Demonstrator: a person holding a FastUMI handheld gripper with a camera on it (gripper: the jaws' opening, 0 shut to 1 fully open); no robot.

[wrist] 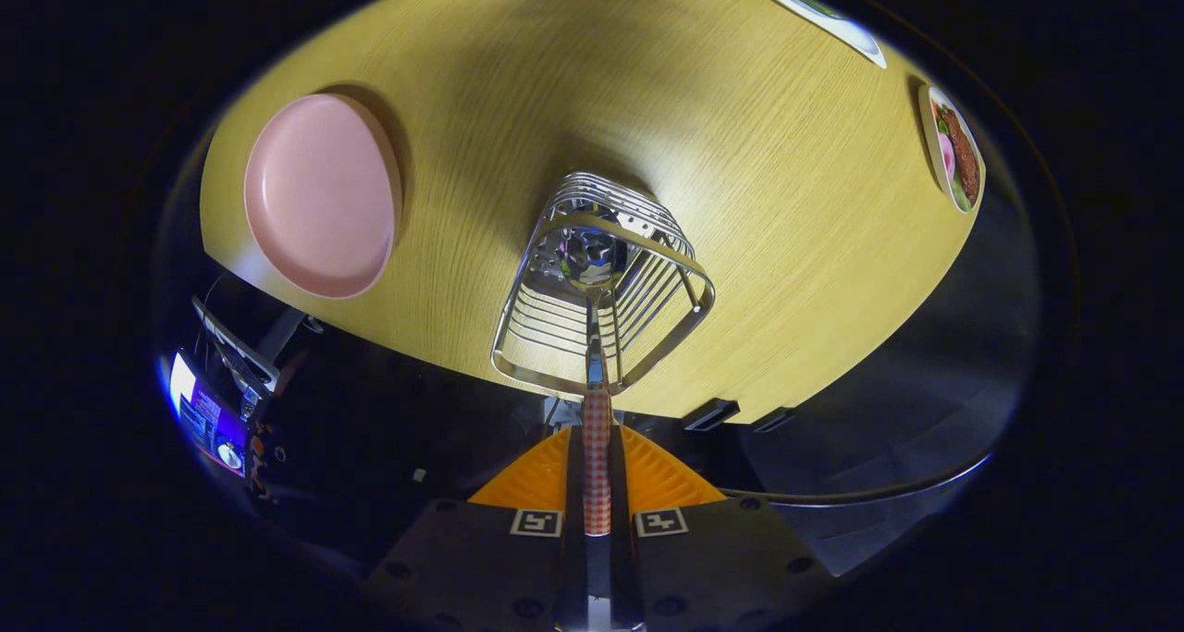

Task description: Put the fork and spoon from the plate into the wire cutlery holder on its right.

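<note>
The spoon (595,354) is clamped by its checkered handle between the closed claw (597,470), its bowl lowered inside the wire cutlery holder (601,285) on the table (786,197). The pink plate (319,197) lies well apart.

A pale yellow wood-grain worktop (758,197) spreads across most of the scene, its grain running in fine lines. Light falls unevenly on it: the near part is bright, while a broad soft shadow darkens the far middle. Below the worktop's near edge the surroundings drop into deep darkness, with a curved dark surface (888,428) catching a thin glint. Off to one side in that gloom a small lit screen (199,410) glows blue-white. Two small black clips (710,415) sit at the worktop's near edge.
</note>
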